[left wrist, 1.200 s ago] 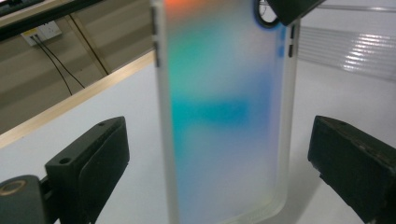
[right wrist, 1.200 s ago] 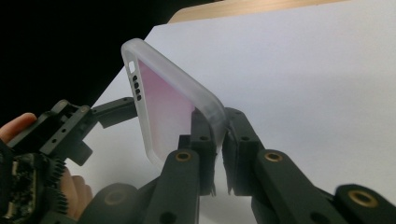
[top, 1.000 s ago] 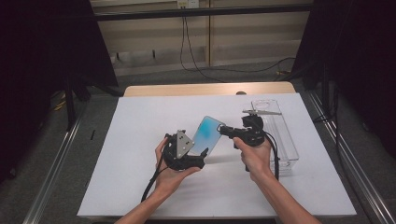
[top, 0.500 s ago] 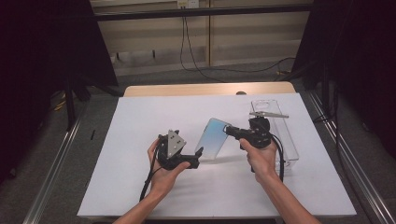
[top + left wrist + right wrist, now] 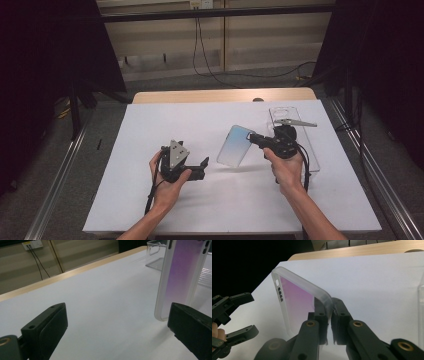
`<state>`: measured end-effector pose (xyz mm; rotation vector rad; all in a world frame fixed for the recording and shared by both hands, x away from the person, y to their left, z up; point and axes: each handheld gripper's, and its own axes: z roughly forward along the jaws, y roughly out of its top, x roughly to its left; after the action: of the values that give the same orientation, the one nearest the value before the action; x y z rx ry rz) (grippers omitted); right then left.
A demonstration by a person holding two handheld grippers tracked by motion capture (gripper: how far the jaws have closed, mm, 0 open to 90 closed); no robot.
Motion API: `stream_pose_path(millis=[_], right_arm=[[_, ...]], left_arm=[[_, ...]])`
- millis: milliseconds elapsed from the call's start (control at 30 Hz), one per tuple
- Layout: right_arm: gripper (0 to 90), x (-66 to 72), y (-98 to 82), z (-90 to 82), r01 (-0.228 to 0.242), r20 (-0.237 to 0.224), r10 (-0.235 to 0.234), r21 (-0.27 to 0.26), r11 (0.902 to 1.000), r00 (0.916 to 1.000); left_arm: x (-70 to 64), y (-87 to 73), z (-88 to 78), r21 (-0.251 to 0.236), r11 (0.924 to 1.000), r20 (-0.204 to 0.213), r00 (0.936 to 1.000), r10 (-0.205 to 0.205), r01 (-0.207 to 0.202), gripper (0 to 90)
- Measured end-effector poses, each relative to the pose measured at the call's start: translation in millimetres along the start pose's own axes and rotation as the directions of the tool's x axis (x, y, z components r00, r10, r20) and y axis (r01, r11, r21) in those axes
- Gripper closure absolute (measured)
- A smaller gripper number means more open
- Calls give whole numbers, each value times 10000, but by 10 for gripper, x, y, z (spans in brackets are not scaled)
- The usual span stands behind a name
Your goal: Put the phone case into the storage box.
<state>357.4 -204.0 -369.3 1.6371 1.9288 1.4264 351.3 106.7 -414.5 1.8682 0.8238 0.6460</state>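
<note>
Holding the translucent pale-blue phone case [image 5: 235,146] by one edge, the right gripper [image 5: 254,138] keeps it tilted above the white table sheet [image 5: 150,125], just left of the clear plastic tray [image 5: 312,160]; the left gripper [image 5: 204,165] waits with jaws wide, near and to the left. In the left gripper view, the case's [image 5: 178,277] lower corner hangs just beside one pad, so approaching squarely should help. In the right gripper view, the jaws pinch only the rim [image 5: 322,298]; a firm grip probably matters during any handover.
</note>
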Motion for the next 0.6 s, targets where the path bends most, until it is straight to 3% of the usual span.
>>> stream_pose_path(millis=[233, 333, 400, 600], right_arm=[[846, -27, 17, -34, 116, 111, -115, -82, 9999, 9999], [846, -36, 34, -57, 151, 115, -150, -145, 9998, 9998], [845, -47, 44, -66, 208, 125, -206, -179, 9996, 9997], [846, -73, 71, -106, 292, 243, -285, -290, 9992, 9993]], left_arm=[[78, -37, -88, -267, 9994, 4, 9998, -202, 203, 34], [99, -56, -138, -392, 9991, 288, 9995, -132, 144, 34], [109, -76, -183, -492, 9988, 234, 9997, -17, 29, 34], [217, -155, -283, -716, 9967, 202, 9991, -368, 382, 62]])
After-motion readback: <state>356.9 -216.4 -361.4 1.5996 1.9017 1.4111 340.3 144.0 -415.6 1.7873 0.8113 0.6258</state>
